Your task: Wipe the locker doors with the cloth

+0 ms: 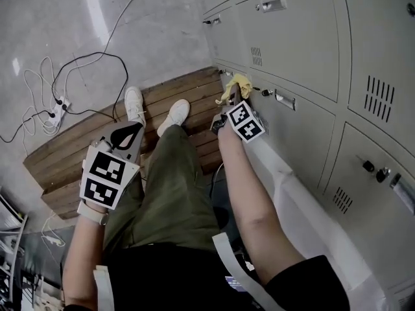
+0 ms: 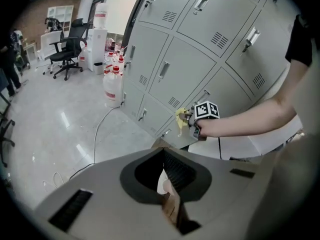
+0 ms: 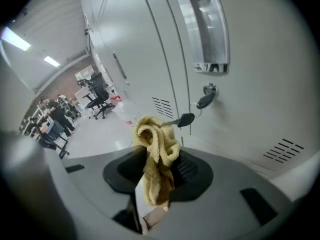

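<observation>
Cloth (image 3: 156,156), yellow and bunched, pinched in right claw (image 3: 152,196) and hanging down between its jaws. Held close up to locker doors (image 3: 250,114), top fold right at key (image 3: 186,119) sticking out of one door's lock, under that door's handle (image 3: 205,29). Cannot tell whether touching metal. Left claw (image 2: 171,204) pressed together on nothing, held low, well apart from locker doors, over wooden pallet (image 1: 71,151).
</observation>
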### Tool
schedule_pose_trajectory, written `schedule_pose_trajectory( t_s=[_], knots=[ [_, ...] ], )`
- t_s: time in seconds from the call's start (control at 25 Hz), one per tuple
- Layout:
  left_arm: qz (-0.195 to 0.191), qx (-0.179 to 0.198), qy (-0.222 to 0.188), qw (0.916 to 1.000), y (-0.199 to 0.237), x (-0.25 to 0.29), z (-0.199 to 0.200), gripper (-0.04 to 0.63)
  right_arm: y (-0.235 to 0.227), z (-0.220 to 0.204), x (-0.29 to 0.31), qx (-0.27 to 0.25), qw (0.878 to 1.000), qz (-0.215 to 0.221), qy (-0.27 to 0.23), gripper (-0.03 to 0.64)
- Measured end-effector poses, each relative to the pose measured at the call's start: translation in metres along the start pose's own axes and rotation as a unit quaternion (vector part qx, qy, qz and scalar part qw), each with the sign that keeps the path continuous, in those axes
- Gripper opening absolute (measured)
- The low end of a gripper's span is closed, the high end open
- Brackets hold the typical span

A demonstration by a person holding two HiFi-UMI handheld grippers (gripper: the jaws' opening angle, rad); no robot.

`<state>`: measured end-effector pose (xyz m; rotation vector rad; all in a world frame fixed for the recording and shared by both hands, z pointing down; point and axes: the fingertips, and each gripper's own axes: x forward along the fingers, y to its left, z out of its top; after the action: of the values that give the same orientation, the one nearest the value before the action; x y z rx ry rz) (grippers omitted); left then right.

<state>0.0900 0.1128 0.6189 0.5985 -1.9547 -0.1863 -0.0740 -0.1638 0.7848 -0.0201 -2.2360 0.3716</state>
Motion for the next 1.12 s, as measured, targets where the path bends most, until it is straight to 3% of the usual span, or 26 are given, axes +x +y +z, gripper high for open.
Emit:
schedule_pose_trajectory(
  t_s=[0.4, 0.72, 0.92, 1.12],
  knots=[
    [0.010, 0.005, -0.065, 0.9979, -0.021, -0.044, 0.041, 0.009, 0.083, 0.068, -0.093, 0.023, 0.993, 0.114, -0.031, 0.137],
    [0.013, 0.022, -0.151, 0.9882, -0.037, -0.092, 0.098, 0.009, 0.136, 0.122, -0.181, 0.029, 0.980, 0.187, -0.059, 0.137],
    [0.018, 0.041, -0.193, 0.9801, -0.045, -0.125, 0.131, 0.011, 0.163, 0.158, -0.234, -0.001, 0.973, 0.216, -0.087, 0.137],
    [0.013, 0.063, -0.245, 0.9673, -0.057, -0.163, 0.169, 0.011, 0.190, 0.198, -0.285, -0.069, 0.961, 0.235, -0.125, 0.137]
  ],
)
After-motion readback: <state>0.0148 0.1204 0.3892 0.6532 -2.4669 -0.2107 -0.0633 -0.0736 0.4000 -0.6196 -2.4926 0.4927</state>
